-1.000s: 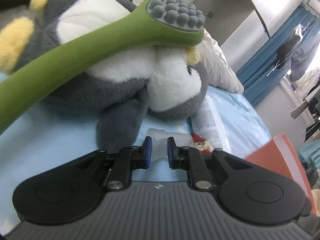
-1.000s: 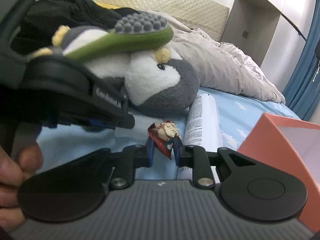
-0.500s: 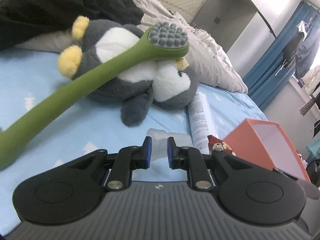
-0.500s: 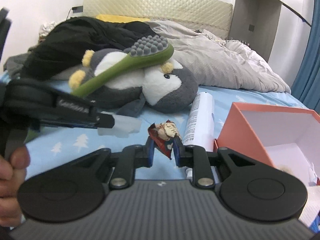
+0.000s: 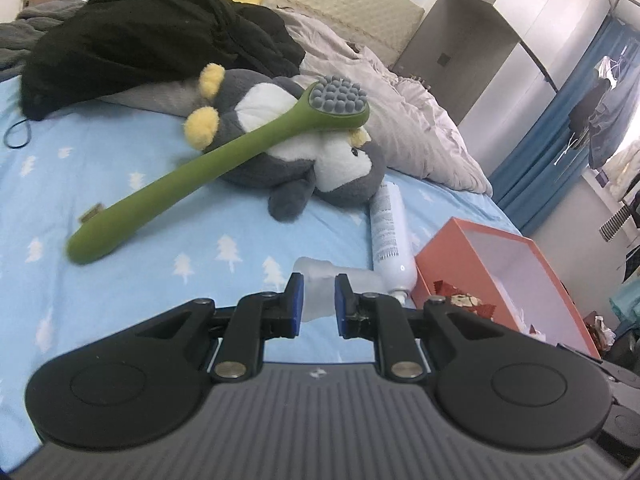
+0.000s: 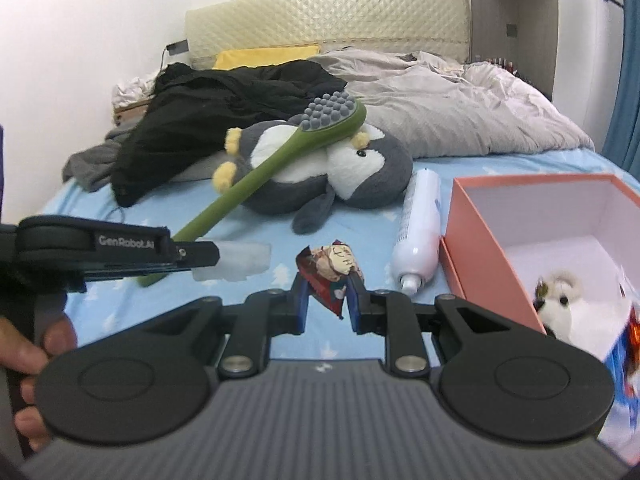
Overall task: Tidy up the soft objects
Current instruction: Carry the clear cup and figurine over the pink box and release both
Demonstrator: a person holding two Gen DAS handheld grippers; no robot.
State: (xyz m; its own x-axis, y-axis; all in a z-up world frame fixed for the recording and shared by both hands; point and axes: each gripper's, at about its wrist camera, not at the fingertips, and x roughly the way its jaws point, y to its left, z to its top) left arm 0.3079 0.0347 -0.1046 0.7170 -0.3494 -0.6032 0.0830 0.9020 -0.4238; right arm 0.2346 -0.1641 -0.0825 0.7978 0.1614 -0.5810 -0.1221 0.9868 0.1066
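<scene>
My left gripper (image 5: 319, 285) is shut on a translucent white soft packet (image 5: 316, 300), held above the blue sheet. In the right wrist view that left gripper (image 6: 208, 255) comes in from the left with the packet (image 6: 234, 262) at its tip. My right gripper (image 6: 328, 286) is shut on a small red snack packet (image 6: 332, 270) with a cartoon figure. Beyond both lies a grey and white penguin plush (image 5: 324, 160) (image 6: 360, 168) on its side. A green long-handled massage brush (image 5: 192, 188) (image 6: 256, 176) leans across it.
An open orange box (image 6: 472, 240) (image 5: 440, 268) at the right holds a small white plush (image 6: 560, 300). A white bottle (image 6: 418, 232) (image 5: 390, 232) lies beside it. Black clothing (image 5: 140, 40) and a grey duvet (image 6: 460, 112) cover the far end of the bed.
Both grippers have pulled back and risen from the penguin, each keeping its packet. The penguin and brush look smaller, and the orange box interior has come into view.
</scene>
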